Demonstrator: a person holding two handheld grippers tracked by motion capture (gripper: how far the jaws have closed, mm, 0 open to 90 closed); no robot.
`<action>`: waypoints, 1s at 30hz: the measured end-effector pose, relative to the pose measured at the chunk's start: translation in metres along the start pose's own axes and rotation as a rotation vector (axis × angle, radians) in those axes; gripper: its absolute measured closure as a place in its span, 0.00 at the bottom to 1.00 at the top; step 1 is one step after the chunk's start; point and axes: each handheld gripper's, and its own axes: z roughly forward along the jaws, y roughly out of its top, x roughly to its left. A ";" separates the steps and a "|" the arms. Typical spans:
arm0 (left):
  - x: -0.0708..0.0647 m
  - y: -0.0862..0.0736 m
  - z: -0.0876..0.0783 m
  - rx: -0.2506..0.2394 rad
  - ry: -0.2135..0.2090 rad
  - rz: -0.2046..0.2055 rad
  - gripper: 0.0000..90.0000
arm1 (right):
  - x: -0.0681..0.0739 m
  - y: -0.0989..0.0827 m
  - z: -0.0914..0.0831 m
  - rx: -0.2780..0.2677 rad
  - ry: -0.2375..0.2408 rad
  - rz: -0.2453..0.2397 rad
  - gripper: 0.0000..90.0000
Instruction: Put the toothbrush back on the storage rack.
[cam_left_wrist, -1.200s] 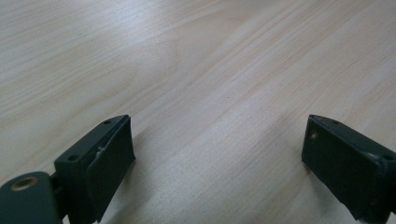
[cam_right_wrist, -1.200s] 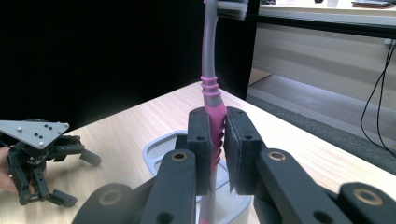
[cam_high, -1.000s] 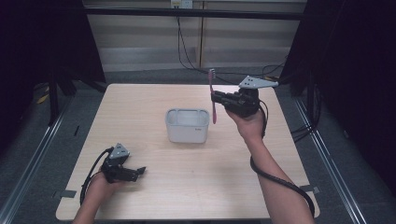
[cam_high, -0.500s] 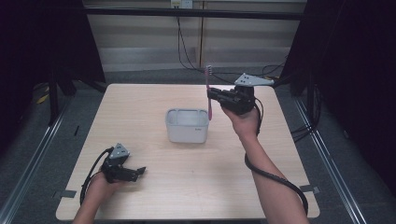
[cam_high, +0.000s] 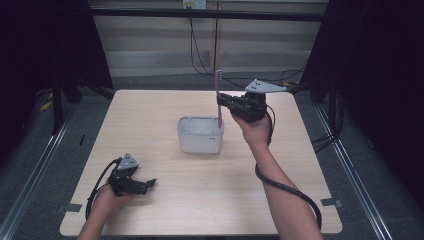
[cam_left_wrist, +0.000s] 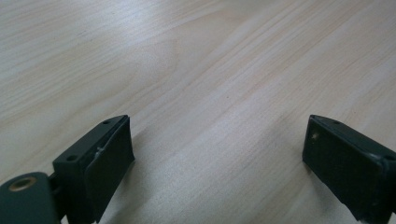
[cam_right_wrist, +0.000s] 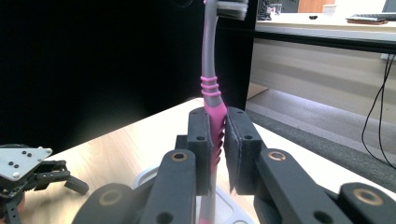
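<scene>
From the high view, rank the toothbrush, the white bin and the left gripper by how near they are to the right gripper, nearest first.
1. Toothbrush: clamped upright in the jaws of the right gripper, bristles up.
2. White bin: mid-table, just below and left of that gripper; the toothbrush's lower end is over its right rim.
3. Left gripper: far off at the table's near-left part, jaws open over bare wood.

I see right gripper (cam_high: 223, 102) shift toothbrush (cam_high: 218, 97) left, lower end now over white container (cam_high: 200, 135).

Toothbrush (cam_high: 218, 100) upright, seemingly over tub (cam_high: 200, 135).
</scene>
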 end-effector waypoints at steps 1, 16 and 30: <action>0.000 0.000 0.000 0.000 0.000 0.000 0.09 | 0.000 0.000 0.000 0.000 0.000 0.000 0.91; 0.000 0.000 0.000 0.001 -0.002 0.000 0.09 | 0.000 -0.017 0.013 -0.006 -0.020 0.008 0.91; -0.001 0.000 0.000 -0.002 0.000 -0.006 0.09 | -0.001 -0.028 0.016 -0.004 -0.027 0.013 0.90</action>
